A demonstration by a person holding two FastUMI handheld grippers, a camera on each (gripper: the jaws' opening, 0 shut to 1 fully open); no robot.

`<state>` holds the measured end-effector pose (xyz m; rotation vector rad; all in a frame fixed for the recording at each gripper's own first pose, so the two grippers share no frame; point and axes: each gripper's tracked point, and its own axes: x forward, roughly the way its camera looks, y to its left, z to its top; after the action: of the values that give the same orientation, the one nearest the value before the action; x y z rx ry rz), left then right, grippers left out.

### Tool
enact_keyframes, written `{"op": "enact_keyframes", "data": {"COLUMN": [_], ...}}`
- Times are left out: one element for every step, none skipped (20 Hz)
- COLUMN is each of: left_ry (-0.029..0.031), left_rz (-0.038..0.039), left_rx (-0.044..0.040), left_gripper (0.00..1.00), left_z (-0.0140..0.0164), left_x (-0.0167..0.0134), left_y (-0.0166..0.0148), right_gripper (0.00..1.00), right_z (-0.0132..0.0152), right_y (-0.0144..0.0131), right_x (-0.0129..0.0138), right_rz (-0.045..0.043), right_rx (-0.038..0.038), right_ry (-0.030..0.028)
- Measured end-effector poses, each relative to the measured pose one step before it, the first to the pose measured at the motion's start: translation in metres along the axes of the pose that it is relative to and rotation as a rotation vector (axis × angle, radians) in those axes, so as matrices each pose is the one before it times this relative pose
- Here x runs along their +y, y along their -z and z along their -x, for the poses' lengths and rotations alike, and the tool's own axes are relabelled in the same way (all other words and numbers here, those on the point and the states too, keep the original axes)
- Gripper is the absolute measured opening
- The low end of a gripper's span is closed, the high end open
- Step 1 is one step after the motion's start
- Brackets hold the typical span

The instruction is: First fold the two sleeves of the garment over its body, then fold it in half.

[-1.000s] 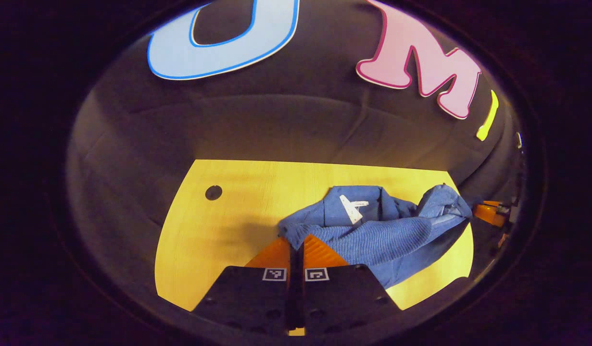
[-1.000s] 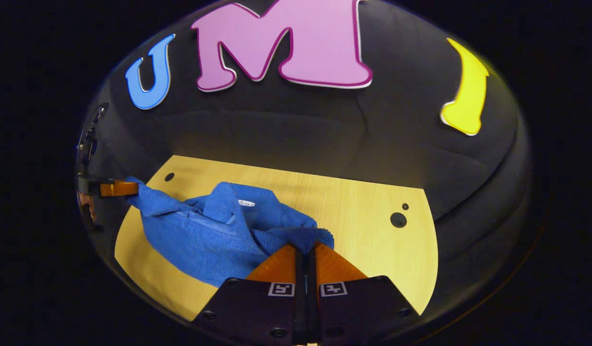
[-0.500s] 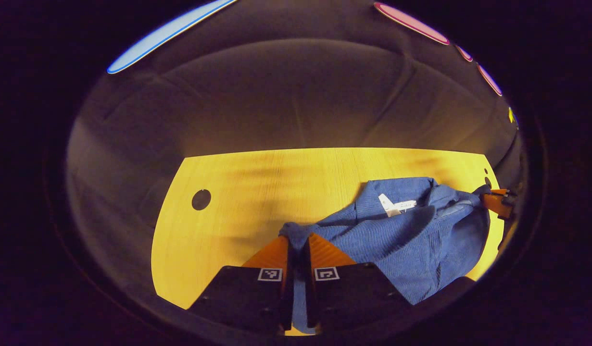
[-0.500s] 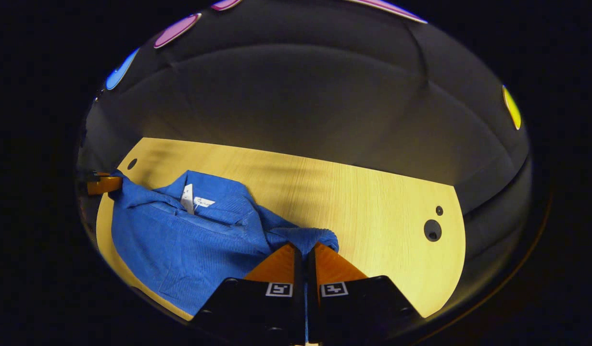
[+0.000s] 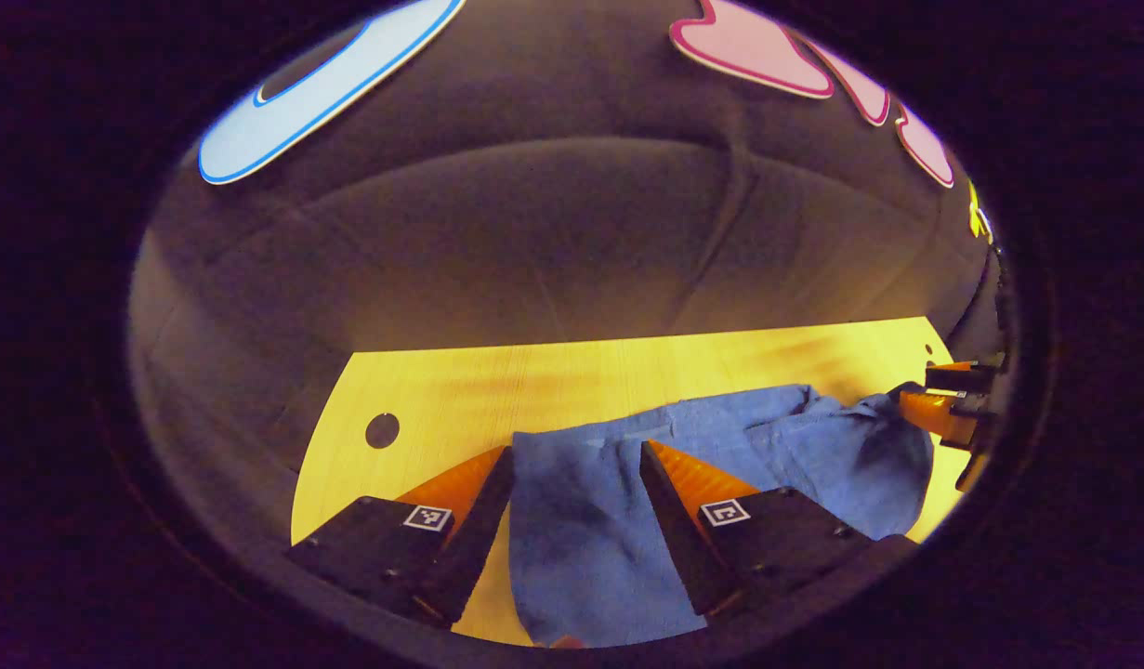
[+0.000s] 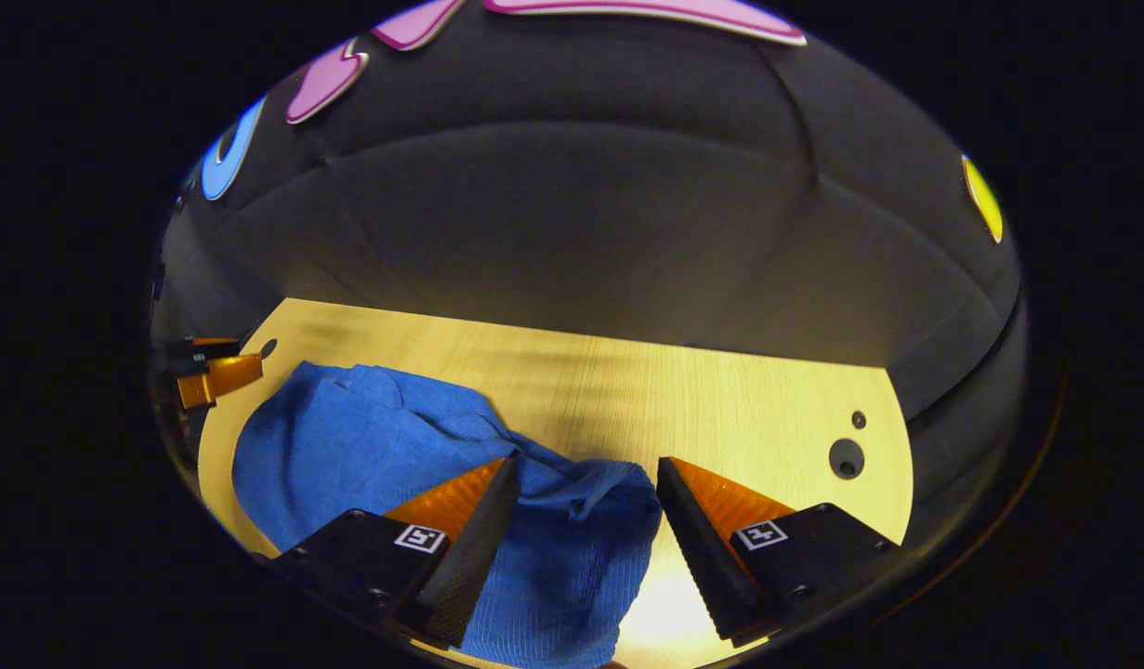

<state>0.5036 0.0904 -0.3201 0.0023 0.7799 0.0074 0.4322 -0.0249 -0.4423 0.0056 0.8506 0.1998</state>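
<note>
Left gripper view first, going left to right: there's a round hole (image 5: 382,430) in the wooden table (image 5: 553,381) off on the left, then the left gripper (image 5: 576,465) with its two fingers spread wide apart and not pinching anything, and the blue garment (image 5: 767,446) lying flat on the table, one end of it sitting right in the gap between those fingers and running down toward the camera. Its cloth stretches off to the right in soft wrinkles, and at the far right edge you can see the right gripper (image 5: 943,400) just past the garment's end, close enough that I honestly can't tell if it's touching the fabric or not. Over in the right gripper view the order flips: the left gripper (image 6: 214,372) pokes in at the far left edge, near the garment's (image 6: 367,446) far end but apart from it as far as I can make out, then the blue cloth spreads across the left part of the table (image 6: 720,400), bunched up a bit in the middle with a rumpled end lying between the right gripper's (image 6: 585,469) fingers, which are also spread wide with nothing clamped. Further right it's bare wood, with a bigger hole (image 6: 847,457) and a small one (image 6: 859,419) near the table's right edge
</note>
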Motion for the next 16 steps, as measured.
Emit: {"op": "enact_keyframes", "data": {"left_ry": [0.00757,0.00566,0.01131,0.01059,0.00911,-0.00508,-0.00474,0.00908,-0.00033,-0.00917,-0.00421,-0.00472,-0.01396,-0.00866,0.00618,0.00774], "left_rz": [0.00297,-0.00179,-0.01198,-0.01618,-0.01824,-0.01882,-0.00979,-0.00256,-0.00169,-0.00443,-0.0119,-0.02018,-0.01933,-0.00426,0.01285,0.02718], "left_rx": [-0.0169,-0.01046,-0.02521,-0.02934,-0.02689,-0.0304,-0.02821,-0.02704,-0.0248,-0.01892,-0.02462,-0.02819,-0.03037,-0.036,-0.02931,-0.01646], "left_gripper": [0.8,0.8,0.8,0.8,0.8,0.8,0.8,0.8,0.8,0.8,0.8,0.8,0.8,0.8,0.8,0.8], "left_z": [0.01027,0.01362,0.01076,0.01516,0.01494,0.01652,0.01471,0.01699,0.01896,0.01806,0.0199,0.0202,0.02214,0.03326,0.02245,0.02655], "left_x": [-0.00357,-0.00524,-0.00439,-0.00654,-0.00581,-0.00301,-0.00569,-0.00649,-0.00356,-0.00145,-0.00359,-0.00205,-0.00002,-0.00077,-0.00382,-0.00531], "left_y": [-0.00335,-0.00003,-0.005,-0.00452,-0.00383,-0.00325,-0.00503,-0.00507,-0.0045,-0.00348,-0.003,-0.00415,-0.00465,-0.0019,-0.00194,0.00282], "right_gripper": [0.96,0.97,0.97,0.97,0.97,0.98,0.98,0.98,0.98,0.98,0.98,0.98,0.98,0.98,0.97,0.97], "right_z": [0.00937,0.01123,0.01008,0.01183,0.01119,0.01232,0.01477,0.0155,0.01811,0.0209,0.02281,0.02448,0.02314,0.02565,0.02779,0.03417], "right_y": [-0.00559,-0.00682,-0.00689,-0.00596,-0.00616,-0.00624,-0.0063,-0.00408,-0.00561,-0.00529,-0.00667,-0.00852,-0.00849,-0.00667,-0.00929,-0.01307], "right_x": [0.00381,0.00197,0.00326,0.00269,0.00374,0.00724,0.00548,0.00169,0.00305,0.00581,0.00422,0.00463,0.00444,0.00241,0.00231,0.00141], "right_rz": [0.02199,0.02974,0.02683,0.02429,0.01253,0.00499,0.00086,-0.00301,-0.00115,0.00142,0.00488,0.00048,-0.00077,0.00135,-0.00202,-0.0063], "right_rx": [-0.02348,-0.02414,-0.03211,-0.02067,-0.01944,-0.01491,-0.02071,-0.01707,-0.02503,-0.02403,-0.03161,-0.03307,-0.03696,-0.03074,-0.03786,-0.05471], "right_ry": [-0.007,-0.00581,-0.00187,-0.00183,-0.0077,-0.01071,-0.00732,-0.00104,-0.00064,0.00395,0.01206,0.01123,0.01038,0.01602,0.01982,0.03191]}}
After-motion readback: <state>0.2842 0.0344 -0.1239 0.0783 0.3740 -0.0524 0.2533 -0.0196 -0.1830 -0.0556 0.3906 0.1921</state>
